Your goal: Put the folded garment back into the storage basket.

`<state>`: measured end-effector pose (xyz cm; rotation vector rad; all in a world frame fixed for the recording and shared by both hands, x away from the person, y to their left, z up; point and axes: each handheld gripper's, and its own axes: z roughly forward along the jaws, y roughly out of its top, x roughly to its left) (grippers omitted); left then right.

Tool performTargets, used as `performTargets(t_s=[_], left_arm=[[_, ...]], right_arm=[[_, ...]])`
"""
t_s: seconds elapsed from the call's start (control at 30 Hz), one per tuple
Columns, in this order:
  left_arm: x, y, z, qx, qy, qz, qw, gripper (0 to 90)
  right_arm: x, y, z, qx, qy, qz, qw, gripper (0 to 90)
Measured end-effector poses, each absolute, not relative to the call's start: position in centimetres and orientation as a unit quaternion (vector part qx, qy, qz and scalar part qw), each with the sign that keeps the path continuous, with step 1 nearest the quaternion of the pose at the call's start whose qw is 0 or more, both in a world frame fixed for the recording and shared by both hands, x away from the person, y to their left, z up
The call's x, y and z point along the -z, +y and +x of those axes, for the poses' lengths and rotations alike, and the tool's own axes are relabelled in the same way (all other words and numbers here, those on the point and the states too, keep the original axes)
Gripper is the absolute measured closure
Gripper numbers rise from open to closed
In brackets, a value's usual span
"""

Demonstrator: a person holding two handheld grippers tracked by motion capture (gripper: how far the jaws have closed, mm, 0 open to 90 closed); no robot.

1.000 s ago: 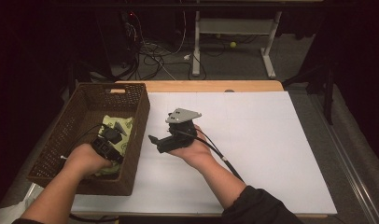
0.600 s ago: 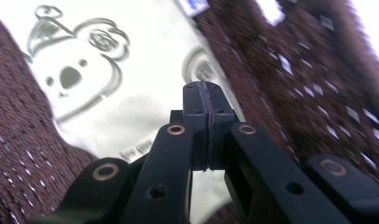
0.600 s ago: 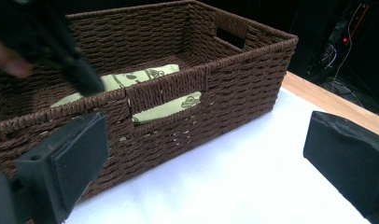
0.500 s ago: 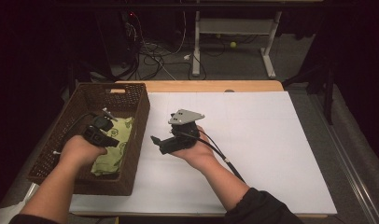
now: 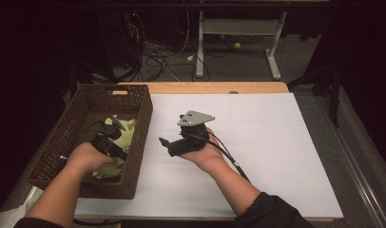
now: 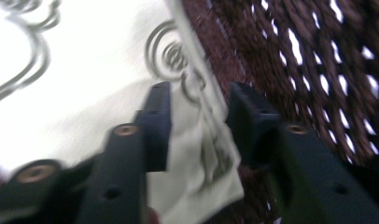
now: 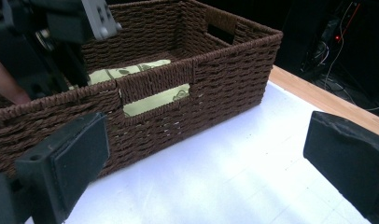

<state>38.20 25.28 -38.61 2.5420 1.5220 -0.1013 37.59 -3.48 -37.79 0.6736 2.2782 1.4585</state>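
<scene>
High view: left gripper (image 5: 116, 124) sits inside the basket (image 5: 136, 142) over the green cloth (image 5: 127, 130), walls close on all sides; it has shifted toward the far wall.

Left gripper view: jaws just reopened, part open, cloth edge between, unpinched.

Right gripper view: right gripper (image 7: 204, 163) wide open, empty, beside the basket.

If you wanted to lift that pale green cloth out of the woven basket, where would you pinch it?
Probably at the loose edge or a raised fold of the green cloth, coming down from above through the open top of the basket. It lies limp and flat on the bottom, walled in on all sides. The left gripper already hangs over its hem, jaws just opened.
</scene>
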Motion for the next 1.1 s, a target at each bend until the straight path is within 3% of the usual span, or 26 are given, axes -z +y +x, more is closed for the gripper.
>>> performTargets(t_s=[0.3,0.37,0.53,0.67,1.1], left_arm=[[36.6,26.1,36.9,0.043,0.524,0.849,0.050,28.0],[36.3,26.3,36.8,0.041,0.526,0.848,0.046,27.0],[35.5,26.9,36.7,0.041,0.536,0.841,0.063,11.8],[35.2,26.7,36.6,0.040,0.543,0.838,0.040,0.0],[32.8,23.5,37.4,0.026,0.544,0.839,0.021,0.0]], right_arm=[[37.9,-5.6,35.9,-0.520,0.797,0.246,0.182,0.5],[38.2,-6.4,35.5,-0.521,0.796,0.251,0.182,0.5],[38.9,-8.5,34.8,-0.519,0.794,0.258,0.184,0.4],[39.6,-10.8,34.0,-0.520,0.790,0.264,0.190,0.4],[42.8,-19.0,31.4,-0.501,0.781,0.296,0.227,0.4]])
